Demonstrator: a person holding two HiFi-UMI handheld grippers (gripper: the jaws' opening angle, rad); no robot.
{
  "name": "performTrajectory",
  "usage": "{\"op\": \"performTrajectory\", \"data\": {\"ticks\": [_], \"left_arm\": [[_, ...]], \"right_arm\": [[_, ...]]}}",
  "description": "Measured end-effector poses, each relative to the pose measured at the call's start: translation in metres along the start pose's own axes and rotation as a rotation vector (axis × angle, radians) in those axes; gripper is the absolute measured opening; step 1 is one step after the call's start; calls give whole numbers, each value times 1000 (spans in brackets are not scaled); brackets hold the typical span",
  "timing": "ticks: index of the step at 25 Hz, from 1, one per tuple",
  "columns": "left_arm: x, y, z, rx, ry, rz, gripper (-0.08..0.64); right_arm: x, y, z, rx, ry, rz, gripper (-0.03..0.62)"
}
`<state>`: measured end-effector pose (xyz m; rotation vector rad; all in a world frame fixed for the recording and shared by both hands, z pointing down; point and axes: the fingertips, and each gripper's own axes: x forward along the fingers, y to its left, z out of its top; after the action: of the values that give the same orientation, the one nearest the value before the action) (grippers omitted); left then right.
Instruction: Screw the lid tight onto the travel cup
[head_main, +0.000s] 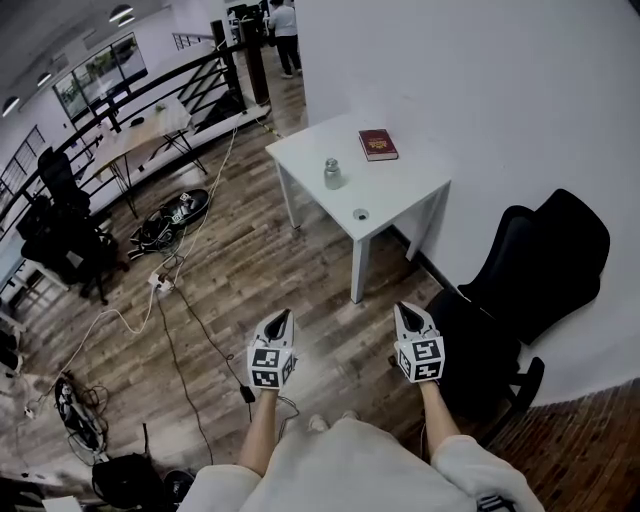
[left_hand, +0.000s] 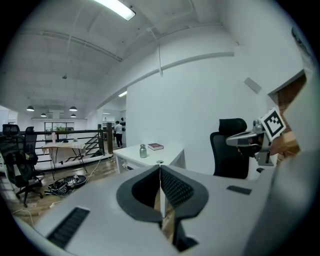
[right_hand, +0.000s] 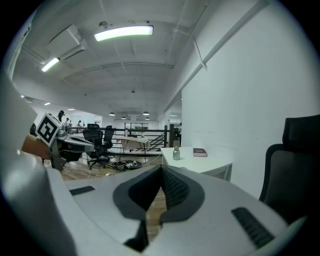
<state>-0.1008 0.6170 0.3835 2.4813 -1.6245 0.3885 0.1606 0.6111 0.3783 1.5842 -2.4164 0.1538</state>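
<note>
A small metal travel cup (head_main: 333, 174) stands upright on the white table (head_main: 400, 195), well ahead of me. Its round lid (head_main: 360, 214) lies flat near the table's front edge, apart from the cup. My left gripper (head_main: 281, 318) and right gripper (head_main: 404, 312) hang over the wooden floor, short of the table, both shut with nothing between the jaws. From the left gripper (left_hand: 160, 168) view the cup (left_hand: 143, 151) is far off on the table; the right gripper (right_hand: 161, 170) view shows the cup (right_hand: 176, 153) far off too.
A dark red book (head_main: 378, 144) lies at the table's far side. A black office chair (head_main: 530, 280) stands to my right against the white wall. Cables and a power strip (head_main: 160, 282) trail over the floor at left. A person (head_main: 284, 30) stands far back.
</note>
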Motion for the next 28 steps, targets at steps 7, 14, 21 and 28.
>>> {"op": "performTrajectory", "data": {"ticks": [7, 14, 21, 28], "left_arm": [[13, -7, -1, 2, 11, 4, 8], [38, -2, -5, -4, 26, 7, 9], [74, 21, -3, -5, 31, 5, 9], [129, 61, -1, -20, 38, -15, 9]], "right_arm": [[11, -10, 2, -7, -3, 25, 0], [36, -19, -6, 0, 15, 46, 0], [80, -24, -3, -14, 26, 63, 0], [147, -32, 10, -31, 35, 60, 0]]}}
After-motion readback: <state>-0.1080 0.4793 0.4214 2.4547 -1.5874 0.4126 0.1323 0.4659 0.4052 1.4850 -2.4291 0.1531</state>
